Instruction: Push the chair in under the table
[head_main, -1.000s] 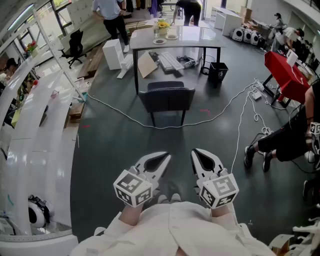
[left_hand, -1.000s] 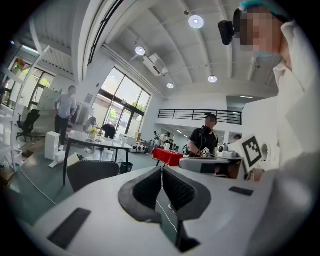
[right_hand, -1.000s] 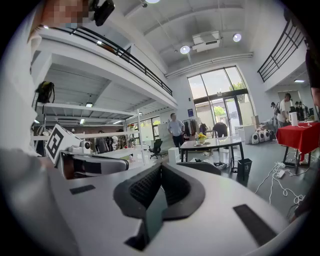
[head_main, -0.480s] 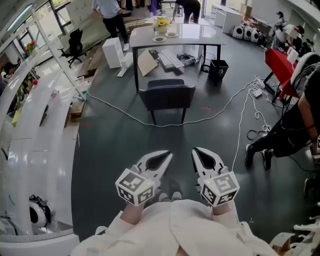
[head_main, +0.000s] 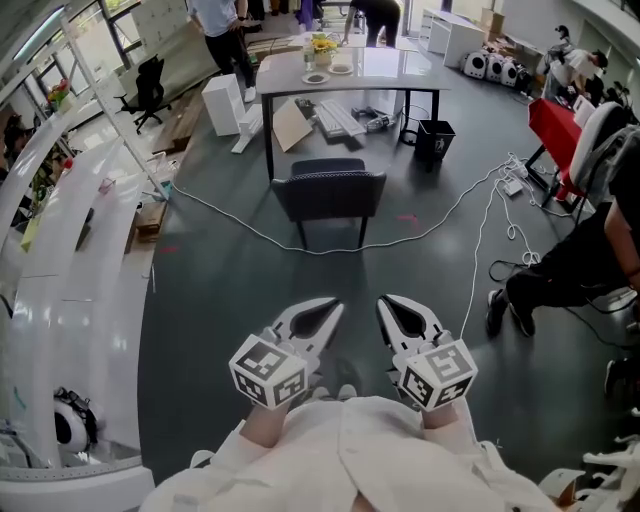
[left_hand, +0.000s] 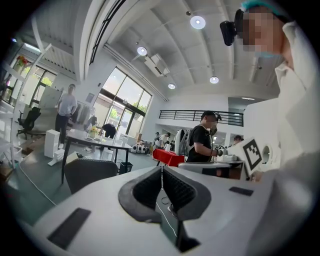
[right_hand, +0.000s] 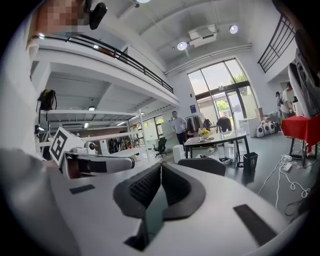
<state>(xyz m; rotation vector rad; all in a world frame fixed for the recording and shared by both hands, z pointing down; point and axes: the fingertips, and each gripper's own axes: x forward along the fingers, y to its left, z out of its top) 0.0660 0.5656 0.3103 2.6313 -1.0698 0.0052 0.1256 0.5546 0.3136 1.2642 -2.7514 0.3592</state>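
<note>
The chair (head_main: 330, 192) is standing on the dark floor just in front of the table (head_main: 395, 72), its back facing the grippers and its seat not tucked under the top; it is sitting nearer the table's left leg than its right one. A white cable (head_main: 320, 252) is running across the floor past the chair's feet; a black bin (head_main: 436, 143) is standing by the table's right leg. Flowers (head_main: 323, 46) and a plate (head_main: 318, 82) are sitting on the table top; people (head_main: 225, 30) are standing beyond it; another person (head_main: 565, 275) is sitting at the right edge of the head view.

The left gripper (head_main: 322, 312) and the right gripper (head_main: 392, 310) are hovering side by side close to the holder's shirt (head_main: 350, 455), well apart from the chair and both pointing toward it. The left gripper's jaws are pressing together tip to tip with nothing between them; the right gripper's jaws are likewise clenched and empty. In the left gripper view the chair is showing left of the jaws, with the table behind it; in the right gripper view it is showing just right of the jaw tips, in front of the table.
</note>
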